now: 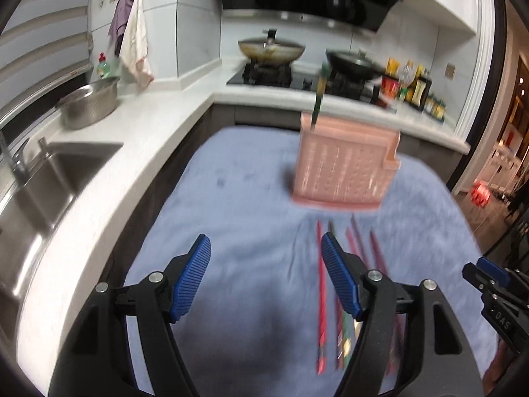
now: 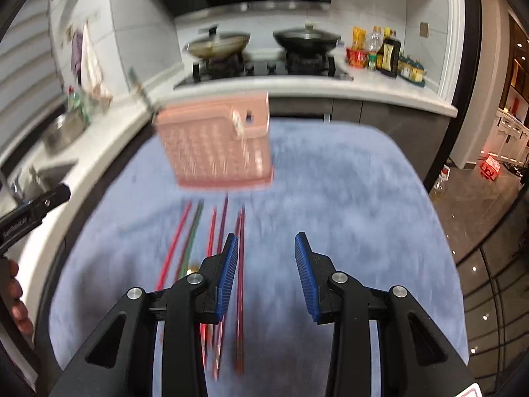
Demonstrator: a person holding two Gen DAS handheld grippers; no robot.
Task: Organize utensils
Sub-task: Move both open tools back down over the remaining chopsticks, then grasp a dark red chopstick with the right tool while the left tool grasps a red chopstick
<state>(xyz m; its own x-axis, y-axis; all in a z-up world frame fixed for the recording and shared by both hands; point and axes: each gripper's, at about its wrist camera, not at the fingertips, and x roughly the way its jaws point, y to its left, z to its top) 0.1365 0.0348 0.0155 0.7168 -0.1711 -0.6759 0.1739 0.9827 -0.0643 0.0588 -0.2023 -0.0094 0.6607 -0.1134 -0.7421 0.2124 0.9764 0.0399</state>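
Note:
Several red and green chopsticks [image 1: 321,297] lie side by side on a blue cloth [image 1: 238,182], in front of a pink slotted holder [image 1: 344,162]. One green chopstick [image 1: 319,96] stands in the holder's left corner. My left gripper [image 1: 266,241] is open above the cloth with nothing between its pads, and its right finger overlaps the chopsticks. In the right wrist view the right gripper [image 2: 267,238] is open and empty. The chopsticks [image 2: 172,251] run under and left of its left finger, and the holder [image 2: 218,145] is ahead.
A white counter wraps the left and back, with a sink [image 1: 49,178] and a steel bowl [image 1: 89,102]. Behind are a stove with two woks [image 2: 218,46] and bottles [image 2: 386,53]. A hand [image 2: 16,297] shows at the left edge.

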